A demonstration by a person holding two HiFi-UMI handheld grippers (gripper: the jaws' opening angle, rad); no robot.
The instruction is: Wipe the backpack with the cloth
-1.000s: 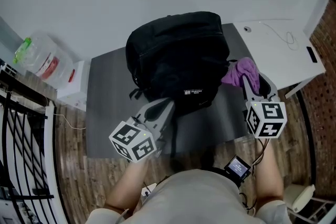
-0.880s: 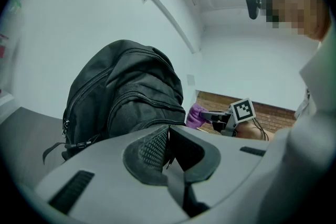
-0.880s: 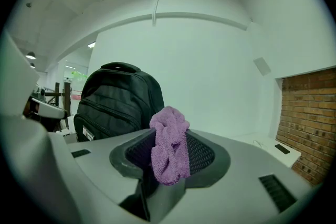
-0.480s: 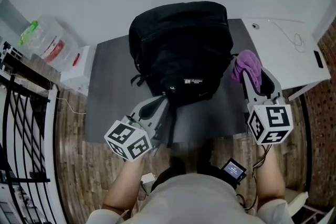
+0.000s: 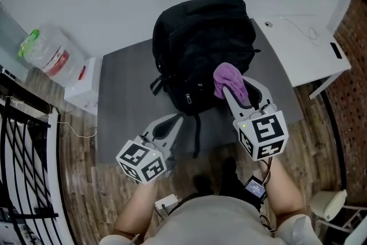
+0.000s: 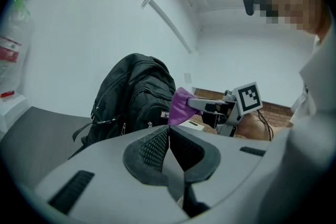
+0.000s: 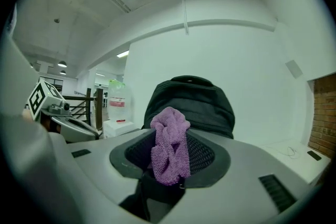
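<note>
Holding the purple cloth (image 7: 169, 150) tight between its jaws, my right gripper (image 5: 231, 88) is right at the front of the black backpack (image 5: 200, 37). I cannot tell if the cloth touches the bag. The cloth is bunched in a small lump, so I think only a little of it would rub the bag, and the hard jaws could scrape it. The bag stands up on the grey mat (image 5: 123, 100), and a strong push could tip or slide it, since nothing holds it. My left gripper (image 5: 170, 123) is squeezed together with nothing in it, low by the bag's loose strap. My right arm reaches forward, pointing the gripper at the bag.
</note>
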